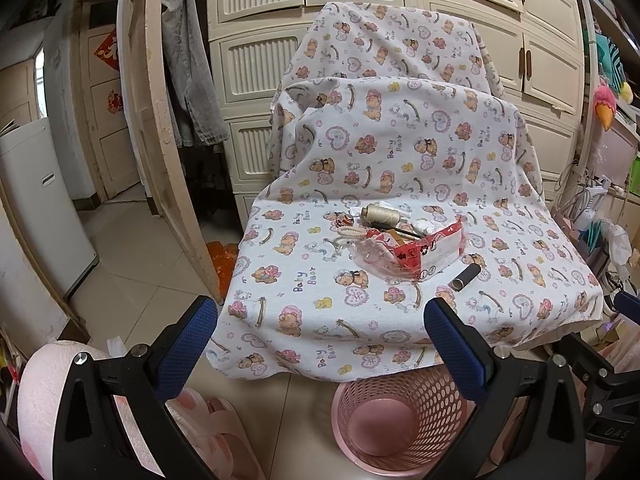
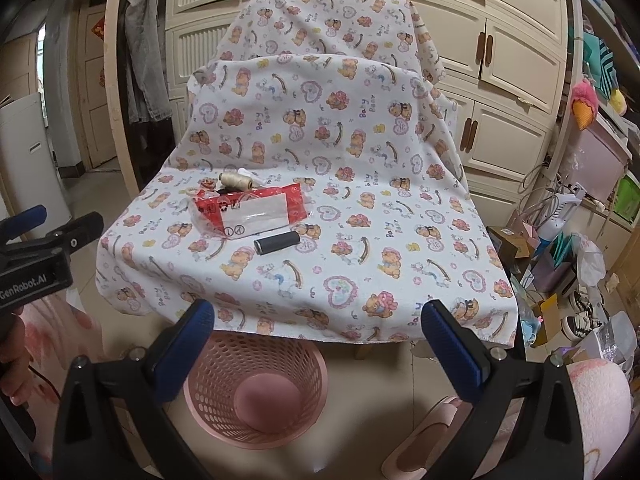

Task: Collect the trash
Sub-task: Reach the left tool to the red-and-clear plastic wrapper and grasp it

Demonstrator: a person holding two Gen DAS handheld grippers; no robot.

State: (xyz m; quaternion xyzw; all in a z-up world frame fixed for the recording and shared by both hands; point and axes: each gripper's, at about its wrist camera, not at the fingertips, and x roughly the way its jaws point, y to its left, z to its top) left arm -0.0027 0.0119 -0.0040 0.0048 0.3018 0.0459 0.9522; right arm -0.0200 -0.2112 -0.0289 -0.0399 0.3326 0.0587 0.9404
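A chair covered by a bear-print cloth (image 1: 360,320) (image 2: 360,248) holds a small pile. In it lie a red and clear plastic wrapper (image 1: 416,250) (image 2: 250,210), a spool of cream thread (image 1: 380,215) (image 2: 236,180), a black cylinder (image 1: 464,277) (image 2: 277,242) and crumpled white paper (image 1: 424,225). A pink mesh bin (image 1: 396,416) (image 2: 256,388) stands empty on the floor in front of the chair. My left gripper (image 1: 320,344) is open and empty, held before the chair's front edge. My right gripper (image 2: 316,344) is open and empty above the bin.
Cream cabinets (image 1: 280,60) stand behind the chair. A wooden door (image 1: 160,140) is at the left, with a white appliance (image 1: 44,200) beyond it. Cluttered shelves and boxes (image 2: 560,240) fill the right side. Pink slippers (image 1: 212,420) (image 2: 432,432) lie on the floor.
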